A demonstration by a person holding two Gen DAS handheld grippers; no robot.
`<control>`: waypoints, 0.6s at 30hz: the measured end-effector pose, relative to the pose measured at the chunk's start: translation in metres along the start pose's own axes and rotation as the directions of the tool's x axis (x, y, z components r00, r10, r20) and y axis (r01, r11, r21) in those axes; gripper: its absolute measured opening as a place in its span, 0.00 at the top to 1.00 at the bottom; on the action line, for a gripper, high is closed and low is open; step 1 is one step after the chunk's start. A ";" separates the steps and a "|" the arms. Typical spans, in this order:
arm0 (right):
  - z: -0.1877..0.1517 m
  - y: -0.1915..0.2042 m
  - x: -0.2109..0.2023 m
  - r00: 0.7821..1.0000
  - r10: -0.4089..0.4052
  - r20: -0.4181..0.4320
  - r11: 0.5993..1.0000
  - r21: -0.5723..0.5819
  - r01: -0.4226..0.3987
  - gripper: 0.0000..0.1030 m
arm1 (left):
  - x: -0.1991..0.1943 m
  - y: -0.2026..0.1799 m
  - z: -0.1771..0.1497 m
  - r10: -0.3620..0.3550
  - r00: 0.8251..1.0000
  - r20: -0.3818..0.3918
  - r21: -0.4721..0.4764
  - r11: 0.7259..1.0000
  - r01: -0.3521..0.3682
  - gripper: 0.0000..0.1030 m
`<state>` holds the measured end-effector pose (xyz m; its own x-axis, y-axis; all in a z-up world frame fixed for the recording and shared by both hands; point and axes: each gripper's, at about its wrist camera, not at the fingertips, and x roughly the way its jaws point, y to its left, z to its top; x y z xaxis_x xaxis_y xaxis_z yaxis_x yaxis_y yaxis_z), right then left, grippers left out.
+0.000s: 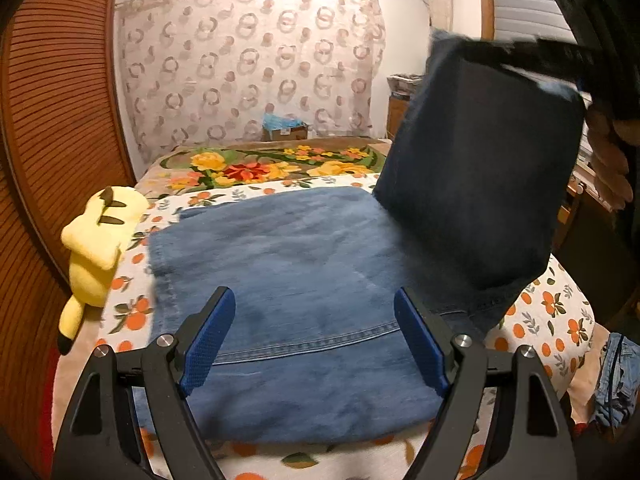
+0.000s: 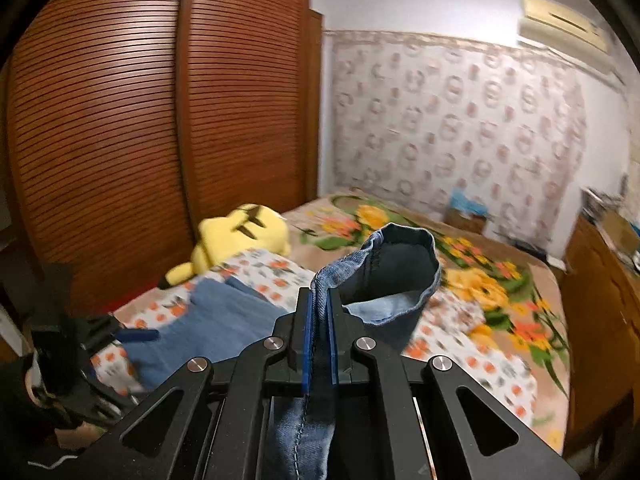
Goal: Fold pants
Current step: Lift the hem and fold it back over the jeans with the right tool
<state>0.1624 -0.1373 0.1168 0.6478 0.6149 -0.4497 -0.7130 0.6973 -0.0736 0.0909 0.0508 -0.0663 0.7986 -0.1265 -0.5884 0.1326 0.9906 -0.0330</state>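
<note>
**Raised Leg End Over the Flat Panel: Which Way the Fold Runs**

We start nearest the cameras. In the right wrist view, the right gripper [image 2: 319, 312] has its two blue pads pressed together on the hem of the pants [image 2: 384, 280]; denim passes between the jaws and hangs below them, and the open cuff stands just beyond the fingertips. We hold this end well above the bed [image 2: 500, 364].

In the left wrist view, the left gripper [image 1: 316, 344] has its fingers wide apart with nothing clamped. Only flat denim shows between the pads; we cannot tell whether they touch the fabric or hover just above it.

Moving outward, the flat part of the pants [image 1: 280, 248] lies on the orange-print cover, directly ahead of the left gripper. The raised portion rises from the right edge of this panel as a dark, steep sheet up to the right gripper [image 1: 560, 56] at the upper right of that view. The long axis of the garment therefore runs from the flat panel up into the right grip.

We judge that the coming move turns on this relation: the held end lies to the right of the flat panel and above it, so it must travel leftward and down, across the panel. The right hand carries it; the left is nearer the crease line.

Farther off, a yellow plush toy [image 1: 100, 236] lies beside the panel's left edge.
</note>
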 end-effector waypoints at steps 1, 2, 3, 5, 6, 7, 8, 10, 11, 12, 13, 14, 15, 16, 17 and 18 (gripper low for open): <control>0.003 0.003 0.005 1.000 0.015 0.003 1.000 -0.012 -0.015 0.94 | -0.003 0.004 -0.001 0.006 1.000 0.002 -0.004 1.000 -0.006 0.20; 0.006 0.006 0.009 1.000 0.030 0.005 0.999 -0.023 -0.030 0.94 | -0.007 0.009 -0.002 0.015 1.000 0.005 -0.009 1.000 -0.015 0.20; 0.011 0.011 0.014 0.999 0.047 0.008 0.998 -0.036 -0.046 0.94 | -0.009 0.012 -0.003 0.022 1.000 0.007 -0.014 1.000 -0.022 0.20; 0.013 0.019 0.022 0.997 0.072 0.008 0.996 -0.051 -0.071 0.94 | -0.014 0.023 -0.004 0.041 0.999 0.013 -0.030 0.999 -0.041 0.20; 0.016 0.024 0.027 0.996 0.089 0.006 0.994 -0.059 -0.088 0.94 | -0.016 0.028 -0.005 0.047 0.999 0.015 -0.039 0.998 -0.047 0.20; 0.016 0.026 0.030 0.995 0.101 0.005 0.993 -0.065 -0.101 0.94 | -0.018 0.036 -0.006 0.057 0.998 0.018 -0.052 0.997 -0.056 0.20; 0.017 0.029 0.035 0.993 0.114 0.001 0.991 -0.072 -0.114 0.94 | -0.020 0.041 -0.007 0.064 0.998 0.020 -0.061 0.996 -0.063 0.20; 0.018 0.033 0.043 0.991 0.136 -0.009 0.988 -0.077 -0.137 0.94 | -0.023 0.050 -0.011 0.076 0.997 0.022 -0.077 0.994 -0.074 0.20; 0.018 0.034 0.048 0.989 0.150 -0.016 0.986 -0.077 -0.151 0.94 | -0.024 0.055 -0.013 0.084 0.996 0.021 -0.088 0.993 -0.082 0.20; 0.018 0.035 0.052 0.985 0.172 -0.020 0.982 -0.079 -0.173 0.94 | -0.025 0.059 -0.015 0.089 0.996 0.021 -0.095 0.992 -0.087 0.20; 0.019 0.036 0.057 0.982 0.190 -0.022 0.978 -0.078 -0.191 0.94 | -0.025 0.063 -0.017 0.093 0.995 0.019 -0.105 0.990 -0.091 0.20; 0.022 0.038 0.062 0.979 0.200 -0.027 0.977 -0.074 -0.201 0.94 | -0.026 0.067 -0.019 0.097 0.995 0.017 -0.112 0.989 -0.095 0.20; 0.021 0.037 0.064 0.980 0.199 -0.029 0.977 -0.069 -0.200 0.94 | -0.026 0.070 -0.021 0.102 0.995 0.015 -0.119 0.988 -0.100 0.20; 0.019 0.036 0.065 0.980 0.196 -0.035 0.978 -0.070 -0.198 0.94 | -0.026 0.073 -0.023 0.105 0.994 0.013 -0.124 0.987 -0.103 0.20; 0.016 0.036 0.066 0.980 0.196 -0.041 0.977 -0.078 -0.198 0.92 | -0.025 0.074 -0.024 0.107 0.994 0.011 -0.129 0.986 -0.104 0.20; 0.012 0.033 0.064 0.979 0.197 -0.044 0.976 -0.091 -0.200 0.92 | -0.025 0.077 -0.025 0.107 0.994 0.009 -0.132 0.986 -0.105 0.20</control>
<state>0.1836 -0.0711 0.0960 0.4824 0.7233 -0.4942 -0.8495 0.5239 -0.0624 0.0669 0.1311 -0.0742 0.8137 -0.0198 -0.5810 -0.0309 0.9965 -0.0773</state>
